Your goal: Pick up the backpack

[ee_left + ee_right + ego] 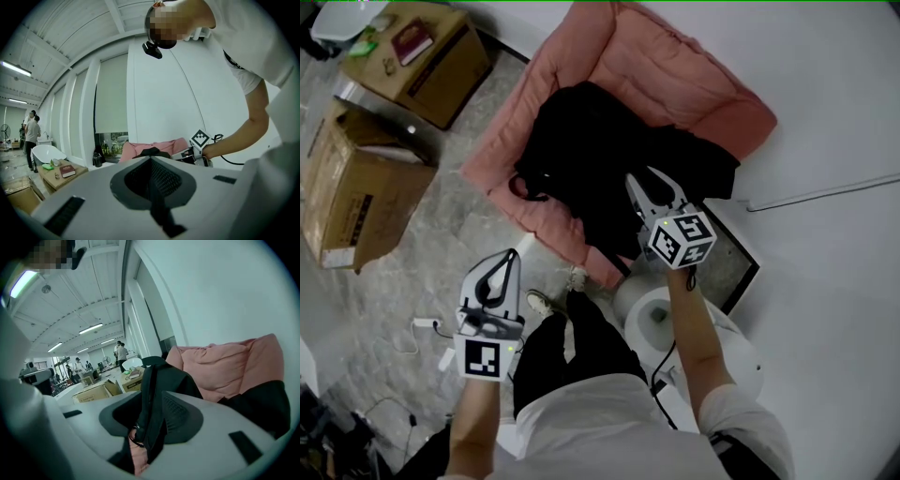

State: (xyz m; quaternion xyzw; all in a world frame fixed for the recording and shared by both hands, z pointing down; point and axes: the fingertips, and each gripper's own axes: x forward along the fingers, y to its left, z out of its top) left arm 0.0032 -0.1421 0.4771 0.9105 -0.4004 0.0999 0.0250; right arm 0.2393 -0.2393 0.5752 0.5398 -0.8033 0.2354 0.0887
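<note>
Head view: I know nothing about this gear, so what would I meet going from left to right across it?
Open cardboard box → left gripper → shoes → right gripper → thin white strip. The backpack and pink cushion spread across the middle, so they are left out.

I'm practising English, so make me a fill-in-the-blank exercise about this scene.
The backpack is ___ in colour.
It lies on a ___ cushion.
The ___ tool hangs over the backpack, jaws apart.
Missing words: black; pink; right.
</note>
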